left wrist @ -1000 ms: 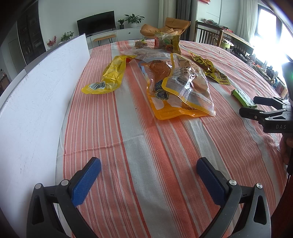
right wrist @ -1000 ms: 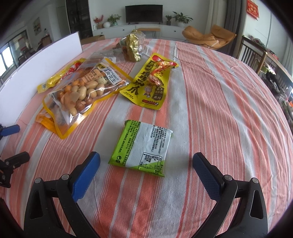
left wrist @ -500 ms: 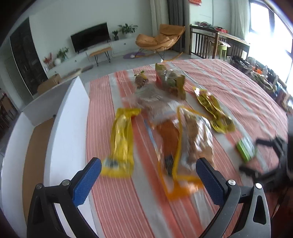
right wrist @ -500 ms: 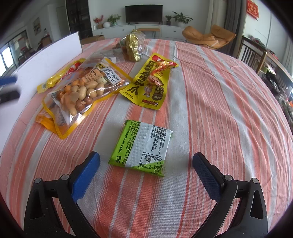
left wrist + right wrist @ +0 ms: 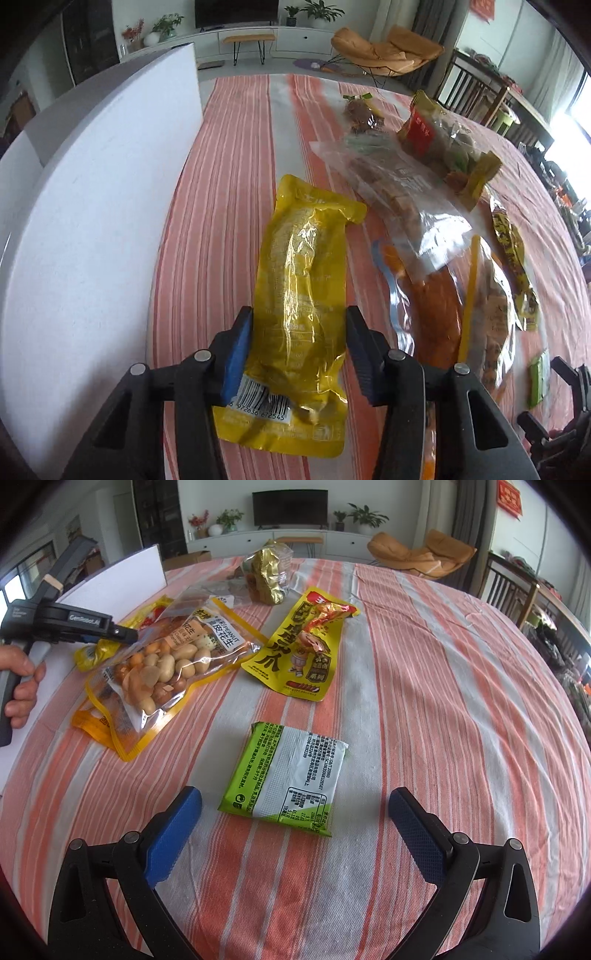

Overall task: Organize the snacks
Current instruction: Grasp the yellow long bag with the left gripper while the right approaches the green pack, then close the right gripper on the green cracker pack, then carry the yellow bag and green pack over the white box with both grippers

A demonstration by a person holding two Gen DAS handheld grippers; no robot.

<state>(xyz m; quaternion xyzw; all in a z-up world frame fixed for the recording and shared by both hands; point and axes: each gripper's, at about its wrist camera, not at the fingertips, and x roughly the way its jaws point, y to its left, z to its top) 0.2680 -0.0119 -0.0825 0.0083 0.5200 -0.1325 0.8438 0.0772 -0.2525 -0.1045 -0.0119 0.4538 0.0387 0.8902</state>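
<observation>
A long yellow pouch (image 5: 306, 295) with a barcode lies on the striped tablecloth (image 5: 229, 184) beside a white board (image 5: 92, 221). My left gripper (image 5: 299, 317) straddles its near end, and its jaws are closing with the blue pads pressed against both edges of the pouch. In the right wrist view a hand holds that left gripper (image 5: 125, 635) over the same yellow pouch (image 5: 92, 653) at the far left. My right gripper (image 5: 295, 797) stands open just in front of a green and white packet (image 5: 288, 775), not touching it.
A peanut bag (image 5: 162, 672) lies on an orange bag. Further back are a yellow pouch with cartoon print (image 5: 303, 642), a clear bag (image 5: 399, 199) and a gold-foil bag (image 5: 266, 576). The cloth (image 5: 461, 701) on the right is bare.
The left gripper swept left and forward from bare cloth to the yellow pouch, and its wide jaws closed on the pouch's near end. The right gripper stayed still.
</observation>
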